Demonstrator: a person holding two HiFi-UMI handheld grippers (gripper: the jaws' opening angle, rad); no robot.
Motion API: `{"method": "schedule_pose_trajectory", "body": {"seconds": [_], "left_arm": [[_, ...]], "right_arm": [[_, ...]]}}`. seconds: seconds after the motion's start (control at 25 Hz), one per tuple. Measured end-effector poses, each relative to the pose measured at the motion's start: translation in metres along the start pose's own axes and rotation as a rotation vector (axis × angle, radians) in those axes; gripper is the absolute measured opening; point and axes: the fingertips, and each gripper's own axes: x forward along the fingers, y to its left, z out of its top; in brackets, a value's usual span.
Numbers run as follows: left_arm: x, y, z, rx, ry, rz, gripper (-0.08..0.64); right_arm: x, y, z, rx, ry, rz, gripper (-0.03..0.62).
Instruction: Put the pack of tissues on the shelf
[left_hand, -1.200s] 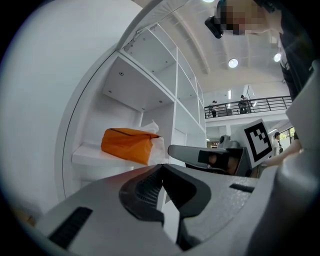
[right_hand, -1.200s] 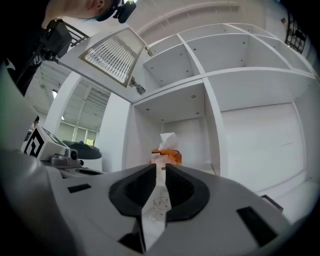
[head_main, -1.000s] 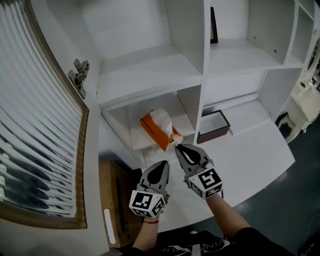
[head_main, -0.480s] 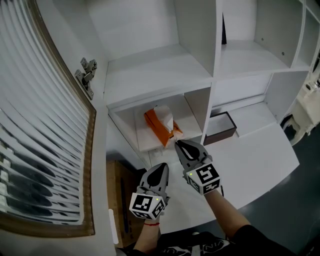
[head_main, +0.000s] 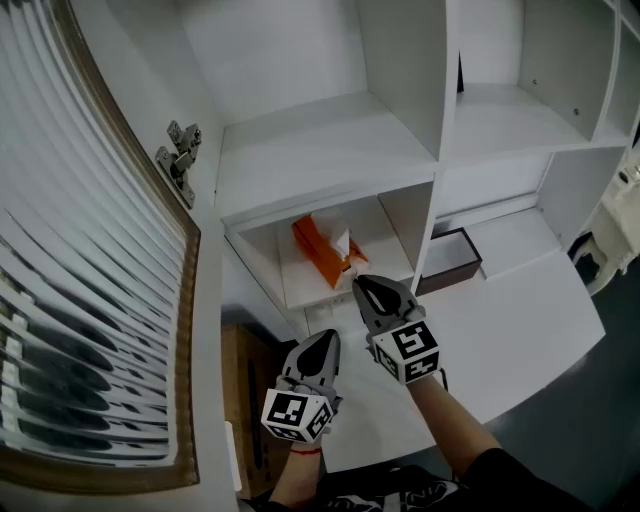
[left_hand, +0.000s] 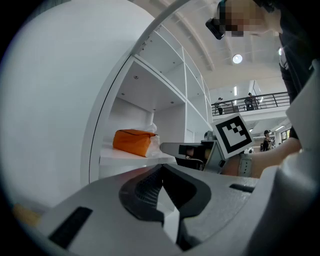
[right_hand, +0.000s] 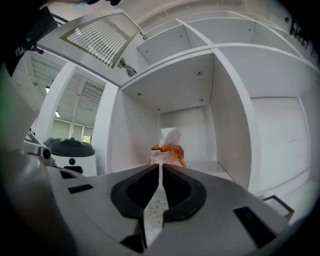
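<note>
1. Left claw (head_main: 322, 340): jaws together, nothing between them. Tip aimed forward and slightly right. Held low, nearer the body than the other claw. Marker cube (head_main: 296, 413) at its rear faces up.
2. Left wrist (head_main: 300, 462): bare, coming up from the bottom edge of the head view.
3. Right claw (head_main: 360, 287): jaws closed on a thin white flap of the pack (head_main: 322, 246). Sits just beside the left one and further forward, tip aimed forward and slightly left.
4. Right forearm (head_main: 455, 432): bare, stretched out on a slant from the lower right. Dark sleeve (head_main: 505, 482) at the elbow.
</note>
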Motion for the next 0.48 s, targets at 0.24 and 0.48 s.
{"method": "schedule_pose_trajectory", "body": {"seconds": [0.24, 0.48], "left_arm": [[0.0, 0.004, -0.001, -0.002, 0.006, 0.003, 0.006], [0.0, 0.006, -0.002, -0.004, 0.008, -0.001, 0.006]], "right_arm": [[0.008, 0.0, 0.0, 0.017, 0.008, -0.006, 0.023], [0.015, -0.001, 0.001, 0.019, 0.022, -0.019, 0.021]]}}
